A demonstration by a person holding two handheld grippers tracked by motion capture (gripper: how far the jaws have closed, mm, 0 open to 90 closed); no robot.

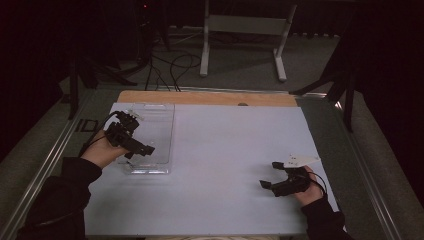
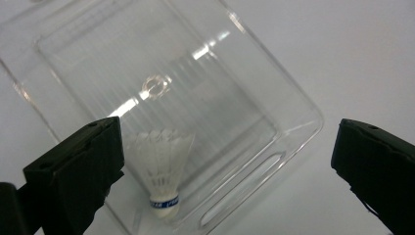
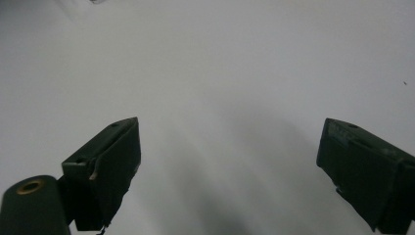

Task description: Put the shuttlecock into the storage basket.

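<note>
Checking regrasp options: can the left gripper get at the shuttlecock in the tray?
Probably yes. The left gripper hangs open just above the tray, and the shuttlecock lies uncovered near one jaw.

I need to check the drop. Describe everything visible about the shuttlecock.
The shuttlecock is white, with a feathered skirt that flares upward in the left gripper view and a rounded white cork base ringed by a blue band with small print too fine to read. It lies inside the clear plastic tray, near one end wall, its base towards that wall. The left gripper stands open above it, not touching it.
</note>
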